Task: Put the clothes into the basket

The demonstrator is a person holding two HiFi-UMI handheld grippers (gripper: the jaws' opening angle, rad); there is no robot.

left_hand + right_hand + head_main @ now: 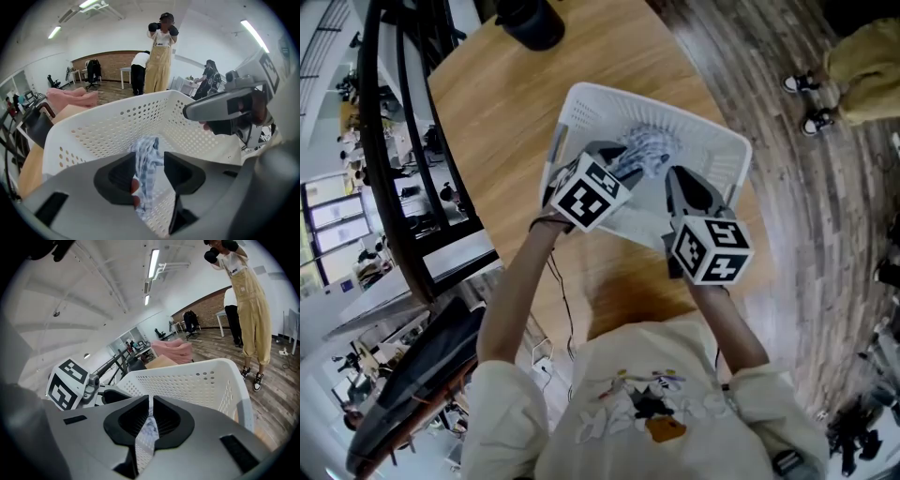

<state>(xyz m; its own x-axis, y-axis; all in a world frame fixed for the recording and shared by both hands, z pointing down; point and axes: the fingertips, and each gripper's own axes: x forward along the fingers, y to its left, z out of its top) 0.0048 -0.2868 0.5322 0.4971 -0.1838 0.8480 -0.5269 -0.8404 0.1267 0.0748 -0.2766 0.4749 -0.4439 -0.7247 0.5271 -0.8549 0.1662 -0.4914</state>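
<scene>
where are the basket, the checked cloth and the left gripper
basket (103, 126), left gripper view, on its perforated far wall
checked cloth (147, 147), left gripper view, on its upper fold between the jaws
left gripper (150, 158), left gripper view, midway between its jaw tips

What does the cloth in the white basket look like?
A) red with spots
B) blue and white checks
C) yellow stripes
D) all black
B: the cloth lying against the holed wall of the basket has small blue and white checks, with no red, black or yellow on it.
</scene>
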